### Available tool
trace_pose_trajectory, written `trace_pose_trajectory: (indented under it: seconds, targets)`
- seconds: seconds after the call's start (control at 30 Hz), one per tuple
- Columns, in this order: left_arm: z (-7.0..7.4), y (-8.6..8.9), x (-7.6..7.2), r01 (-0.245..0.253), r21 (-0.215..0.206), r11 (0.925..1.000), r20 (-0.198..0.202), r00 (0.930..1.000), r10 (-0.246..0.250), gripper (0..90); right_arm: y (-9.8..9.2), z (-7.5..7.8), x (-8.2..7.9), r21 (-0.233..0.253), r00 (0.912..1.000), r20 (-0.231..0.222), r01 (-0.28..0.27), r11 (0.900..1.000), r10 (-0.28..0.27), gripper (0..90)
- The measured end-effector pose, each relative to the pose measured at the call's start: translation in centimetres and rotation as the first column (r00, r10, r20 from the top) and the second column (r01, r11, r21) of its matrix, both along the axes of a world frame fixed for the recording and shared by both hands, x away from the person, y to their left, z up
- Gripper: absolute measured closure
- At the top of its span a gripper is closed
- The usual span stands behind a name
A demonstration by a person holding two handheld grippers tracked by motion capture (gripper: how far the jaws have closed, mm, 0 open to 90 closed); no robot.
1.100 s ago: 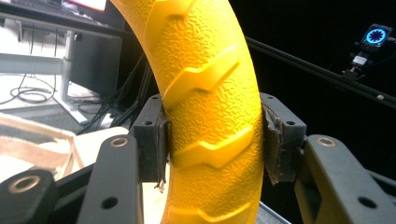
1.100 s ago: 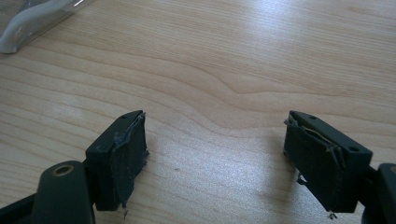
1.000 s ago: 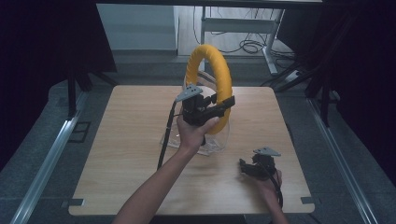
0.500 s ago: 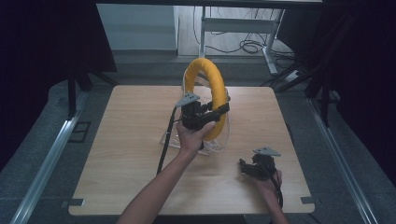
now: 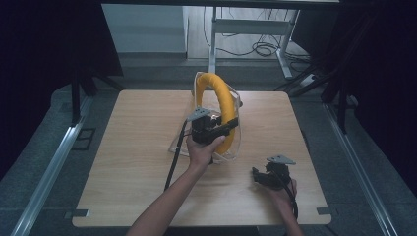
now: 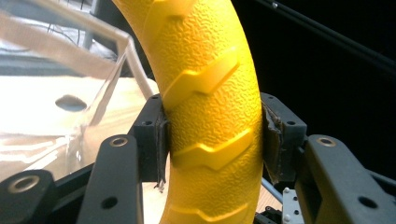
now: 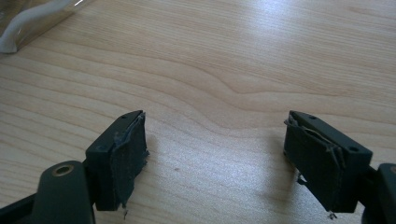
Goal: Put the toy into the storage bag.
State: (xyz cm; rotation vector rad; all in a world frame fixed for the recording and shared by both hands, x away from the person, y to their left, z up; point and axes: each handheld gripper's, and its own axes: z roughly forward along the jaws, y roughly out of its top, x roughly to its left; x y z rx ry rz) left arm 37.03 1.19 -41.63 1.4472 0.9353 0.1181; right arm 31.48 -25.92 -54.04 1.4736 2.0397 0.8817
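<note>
Yellow ring [image 5: 220, 105] clamped upright in left claw [image 5: 216, 129], right claw [image 5: 260, 177] wide open, empty

Over the interval, the left gripper [image 5: 231, 124], clamped on the yellow ring [image 5: 222, 101], drew back toward the person's side of the bench [image 5: 123, 162] and lowered in the high view. The ring turned from near face-on to nearly edge-on. The clear plastic container [image 5: 236, 105] shifted with it.
</note>
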Motion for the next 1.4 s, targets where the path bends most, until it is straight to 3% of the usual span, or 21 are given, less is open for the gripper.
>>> trace_pose_trajectory:
  seconds: [0.3,0.5,0.67,0.93,1.07,1.4]
  targets:
    - [0.1,0.0,-0.2,-0.003,0.013,0.9999,-0.003,1.0000,0.003,49.4,0.0,0.0,0.0,-0.002,1.0000,-0.002,0.000,1.000,0.000,21.6]
    - [0.4,0.0,-0.3,-0.011,0.050,0.9987,0.001,0.9999,0.011,48.1,0.0,0.0,0.0,0.000,1.0000,0.000,0.000,1.000,0.000,21.6]
    - [0.9,0.8,-0.9,0.003,0.046,0.9989,0.009,1.0000,-0.003,39.1,0.0,0.0,0.0,-0.002,1.0000,-0.002,0.000,1.000,0.000,21.6]
    - [1.8,4.0,-2.5,-0.005,0.090,0.9959,0.053,0.9986,0.000,34.6,0.0,0.0,0.0,-0.002,1.0000,-0.002,-0.001,1.000,0.001,21.6]
    - [1.7,5.8,-3.3,0.010,0.127,0.9918,0.045,0.9989,-0.016,32.5,0.0,0.0,0.0,-0.001,1.0000,-0.003,0.000,1.000,0.000,21.6]
    - [0.6,10.5,-5.6,0.005,0.172,0.9851,0.039,0.9992,-0.012,32.2,0.0,0.0,0.0,-0.004,1.0000,-0.002,0.000,1.000,0.000,21.6]
